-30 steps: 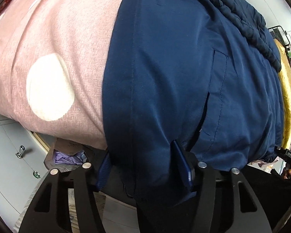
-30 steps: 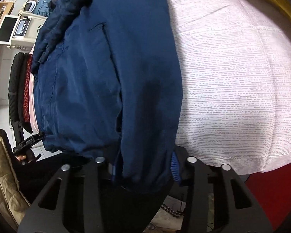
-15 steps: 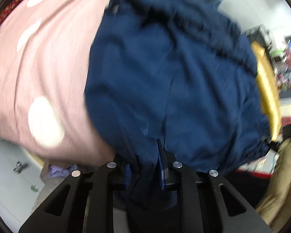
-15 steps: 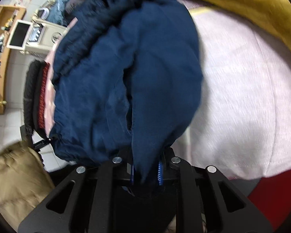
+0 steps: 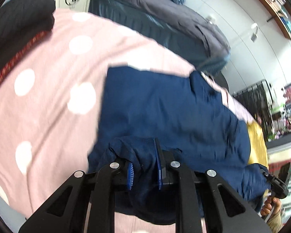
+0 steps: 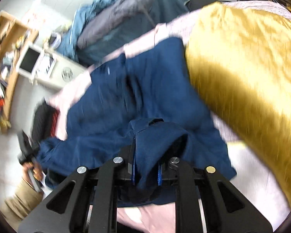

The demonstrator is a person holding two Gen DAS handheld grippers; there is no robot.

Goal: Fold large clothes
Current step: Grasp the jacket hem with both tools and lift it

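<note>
The navy jacket (image 5: 164,112) lies on a pink polka-dot bedspread (image 5: 48,97), its near edge lifted off the bed. The left gripper (image 5: 144,171) is closing, pinching a fold of it; the right gripper (image 6: 146,172) pinches another. A mustard quilt (image 6: 242,73) lies beside it, grey-blue bedding (image 5: 155,19) behind, and wooden shelves (image 6: 7,44) stand by the wall.

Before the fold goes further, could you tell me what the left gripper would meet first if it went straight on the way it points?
The left gripper already has its jaws shut on a bunch of the navy garment. Straight ahead, it would probably meet more of that same garment, spread over the pink dotted cover; depth is unclear.
</note>
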